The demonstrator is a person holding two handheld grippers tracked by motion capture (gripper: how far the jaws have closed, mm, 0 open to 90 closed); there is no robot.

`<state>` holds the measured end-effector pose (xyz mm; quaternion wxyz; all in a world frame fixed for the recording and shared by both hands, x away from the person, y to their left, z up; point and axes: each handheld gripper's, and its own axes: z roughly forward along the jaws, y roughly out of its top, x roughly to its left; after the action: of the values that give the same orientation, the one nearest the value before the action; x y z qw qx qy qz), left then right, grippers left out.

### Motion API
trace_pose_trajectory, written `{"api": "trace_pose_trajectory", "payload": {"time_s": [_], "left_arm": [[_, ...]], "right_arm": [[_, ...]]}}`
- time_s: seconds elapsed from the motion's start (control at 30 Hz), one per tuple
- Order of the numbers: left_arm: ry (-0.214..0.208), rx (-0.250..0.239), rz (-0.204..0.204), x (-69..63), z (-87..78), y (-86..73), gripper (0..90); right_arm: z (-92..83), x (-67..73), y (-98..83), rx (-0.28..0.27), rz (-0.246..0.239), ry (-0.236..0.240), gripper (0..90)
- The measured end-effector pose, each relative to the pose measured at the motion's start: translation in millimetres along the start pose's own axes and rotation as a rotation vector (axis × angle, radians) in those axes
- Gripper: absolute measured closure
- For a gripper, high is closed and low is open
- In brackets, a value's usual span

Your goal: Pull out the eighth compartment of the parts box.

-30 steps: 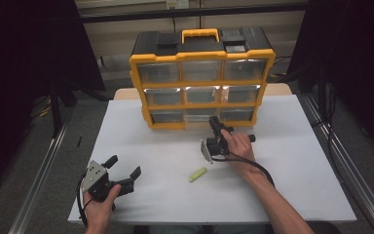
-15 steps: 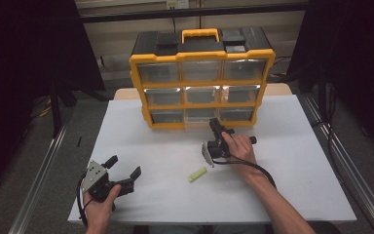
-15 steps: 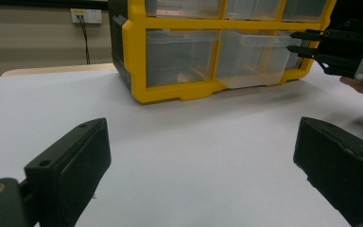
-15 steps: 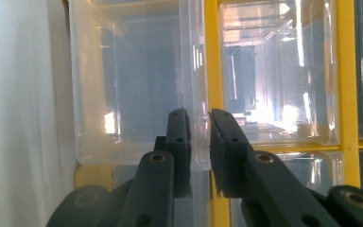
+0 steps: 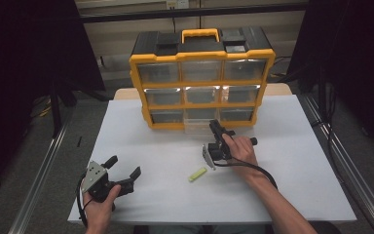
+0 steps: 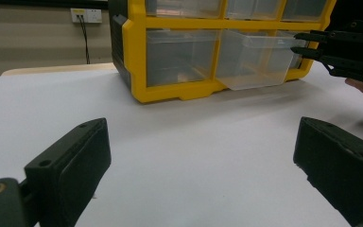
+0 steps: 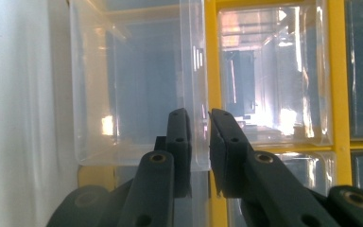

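A yellow organizer (image 5: 202,87) with several clear drawers stands at the back of the white table (image 5: 282,190). Its bottom middle clear drawer (image 5: 196,126) is pulled partly out (image 6: 255,61). My right gripper (image 5: 213,125) reaches the drawer's right front corner, seen from the left gripper view as black jaws (image 6: 302,45) at its rim. In the right gripper view the right gripper (image 7: 199,116) is shut on the drawer's thin clear wall (image 7: 137,94). My left gripper (image 5: 124,165) rests at the table's front left, open (image 6: 201,125), with bare table between its jaws.
A small yellow-green piece (image 5: 197,174) lies on the table in front of the right hand (image 5: 241,148). Metal rails run along both sides of the table. A wall socket (image 6: 86,15) sits behind the organizer.
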<state>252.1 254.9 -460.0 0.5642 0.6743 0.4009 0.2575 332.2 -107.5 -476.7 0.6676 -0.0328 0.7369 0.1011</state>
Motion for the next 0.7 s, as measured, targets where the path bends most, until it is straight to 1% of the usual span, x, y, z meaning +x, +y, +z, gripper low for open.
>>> {"api": "trace_pose_trajectory", "payload": {"time_s": [0.07, 0.1, 0.13, 0.17, 0.2, 0.23, 0.3, 0.33, 0.37, 0.4, 0.43, 0.5, 0.57, 0.7], "left_arm": [[0.006, 0.002, 0.0, -0.4, 0.1, 0.0, 4.9], [-0.003, -0.001, -0.001, 0.0, 0.2, -0.1, 4.9], [0.005, 0.0, 0.002, -0.5, -0.1, 0.2, 4.9], [0.001, 0.0, 0.003, -0.3, -0.1, 0.3, 4.9], [0.005, -0.001, 0.002, -0.4, -0.2, 0.2, 4.9], [0.005, 0.0, 0.001, -0.4, -0.1, 0.1, 4.8], [-0.001, -0.001, 0.0, -0.1, 0.1, -0.1, 4.8], [-0.001, -0.001, 0.001, -0.1, 0.1, 0.0, 4.8], [0.003, 0.0, 0.001, -0.4, -0.1, 0.2, 4.8], [0.0, 0.001, 0.003, -0.3, -0.2, 0.4, 4.9], [0.0, -0.001, 0.002, -0.4, -0.3, 0.4, 4.8], [-0.002, -0.001, 0.0, -0.2, -0.3, 0.3, 4.9], [-0.006, -0.001, 0.0, -0.1, 0.0, 0.1, 4.8], [0.001, -0.001, 0.001, -0.6, -0.5, 0.6, 4.8]], "right_arm": [[-0.4, -0.5, -0.3, -0.004, -0.009, 0.004, 79.7], [-0.4, -0.5, -0.3, -0.004, -0.009, 0.004, 79.7], [-1.1, -0.3, -0.7, -0.004, 0.003, 0.004, 79.7], [-1.8, -0.3, -0.8, -0.005, 0.001, 0.003, 79.7], [-2.0, -1.0, -0.6, -0.014, -0.013, -0.006, 79.7], [-3.2, 0.2, -0.5, -0.006, -0.004, -0.004, 79.8], [-4.4, 1.2, -0.2, -0.007, 0.002, -0.005, 79.7], [-4.8, 1.1, -0.2, -0.009, 0.0, -0.004, 79.7], [-5.1, 0.0, -0.4, -0.02, -0.013, -0.012, 79.7], [-5.9, 0.4, -0.7, -0.018, -0.009, -0.01, 79.8], [-6.4, 0.2, -1.1, -0.018, -0.017, -0.002, 79.7], [-8.2, 1.4, -2.2, -0.016, 0.0, -0.007, 79.7], [-9.4, 0.7, -2.5, -0.018, -0.011, -0.004, 79.7], [-11.8, 1.1, -2.0, -0.018, -0.006, -0.006, 79.8]]}}
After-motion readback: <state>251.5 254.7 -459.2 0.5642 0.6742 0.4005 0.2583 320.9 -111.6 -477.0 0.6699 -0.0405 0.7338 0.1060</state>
